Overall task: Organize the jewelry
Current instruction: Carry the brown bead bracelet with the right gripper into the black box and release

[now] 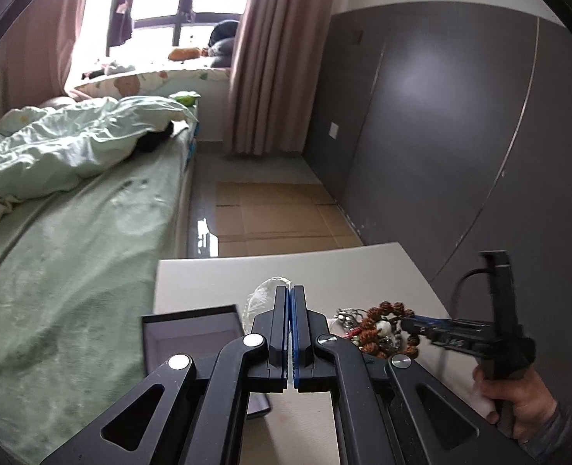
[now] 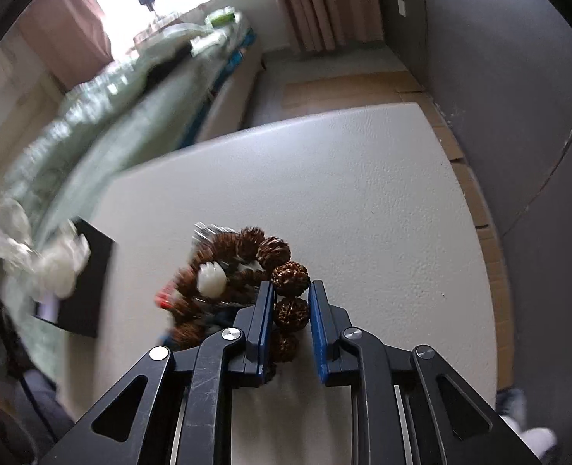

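A bracelet of big brown carved beads [image 2: 286, 275] with a white charm [image 2: 211, 278] lies in a pile of jewelry [image 1: 378, 329] on the white table [image 2: 363, 193]. My right gripper [image 2: 291, 290] is around its beads, jaws close to a bead on each side; it also shows in the left wrist view [image 1: 409, 323]. My left gripper [image 1: 289, 290] is shut and holds a clear plastic bag [image 1: 262, 294] above the table. A dark open box [image 1: 193, 333] lies at the table's left edge, also in the right wrist view [image 2: 88, 271].
A bed with green sheets [image 1: 73, 232] runs along the left of the table. A grey wall [image 1: 460, 116] stands to the right. Cardboard [image 1: 278, 217] covers the floor beyond the table's far edge.
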A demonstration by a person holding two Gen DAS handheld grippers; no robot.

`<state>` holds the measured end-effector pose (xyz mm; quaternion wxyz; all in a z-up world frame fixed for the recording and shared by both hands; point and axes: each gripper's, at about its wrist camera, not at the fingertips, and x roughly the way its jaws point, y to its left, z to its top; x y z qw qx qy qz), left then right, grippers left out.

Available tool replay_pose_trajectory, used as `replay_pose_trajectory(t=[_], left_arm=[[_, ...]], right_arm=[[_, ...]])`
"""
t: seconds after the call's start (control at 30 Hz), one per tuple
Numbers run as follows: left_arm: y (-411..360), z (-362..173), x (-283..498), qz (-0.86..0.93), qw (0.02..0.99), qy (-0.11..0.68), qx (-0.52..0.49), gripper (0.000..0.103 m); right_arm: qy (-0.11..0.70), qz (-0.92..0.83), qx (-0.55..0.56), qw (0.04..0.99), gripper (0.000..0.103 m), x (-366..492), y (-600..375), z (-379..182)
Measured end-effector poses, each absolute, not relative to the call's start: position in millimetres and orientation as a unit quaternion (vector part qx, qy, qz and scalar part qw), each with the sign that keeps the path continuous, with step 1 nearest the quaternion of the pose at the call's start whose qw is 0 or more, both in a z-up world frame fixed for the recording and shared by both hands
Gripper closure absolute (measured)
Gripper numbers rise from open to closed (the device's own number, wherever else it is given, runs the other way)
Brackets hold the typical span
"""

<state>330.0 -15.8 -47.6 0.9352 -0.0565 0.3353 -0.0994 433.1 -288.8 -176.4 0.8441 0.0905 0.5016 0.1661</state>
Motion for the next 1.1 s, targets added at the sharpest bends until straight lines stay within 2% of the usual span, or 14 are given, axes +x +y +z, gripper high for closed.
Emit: replay_pose_trajectory(t=[0.17, 0.77, 0.83, 0.87, 0.9, 0.97, 1.0, 1.1], left_arm=[[5.5, -40.7, 324.0, -0.081, 0.939, 0.329, -0.062, 0.103], [54.4, -68.7, 338.7, -0.064, 0.926, 0.356, -0.107, 0.100], [58.8, -72.8, 342.1, -0.071, 0.919, 0.368, -0.121, 0.089], [62.0, -74.0, 342.2, -0.073, 0.918, 0.370, -0.126, 0.073], [64.7, -74.1, 340.7, -0.073, 0.918, 0.368, -0.129, 0.054], [71.3, -71.6, 333.5, -0.071, 0.923, 0.353, -0.135, 0.032], [75.7, -69.9, 328.9, -0.071, 0.926, 0.344, -0.139, 0.029], [88.5, -67.1, 320.0, -0.060, 0.929, 0.337, -0.140, 0.029]], right_arm=[[0.471, 0.200, 0.144, 0.847, 0.084, 422.4, -293.8, -156.1], [0.392, 0.272, 0.082, 0.875, 0.084, 394.5, -215.2, -54.1], [0.388, 0.281, 0.076, 0.875, 0.084, 391.8, -203.2, -48.5], [0.387, 0.285, 0.074, 0.874, 0.084, 390.7, -197.8, -46.8], [0.387, 0.290, 0.070, 0.872, 0.084, 390.4, -189.9, -45.4], [0.388, 0.297, 0.067, 0.870, 0.084, 389.8, -177.7, -45.9], [0.389, 0.302, 0.065, 0.868, 0.084, 389.9, -170.4, -46.3], [0.391, 0.312, 0.062, 0.863, 0.084, 389.3, -154.2, -49.9]])
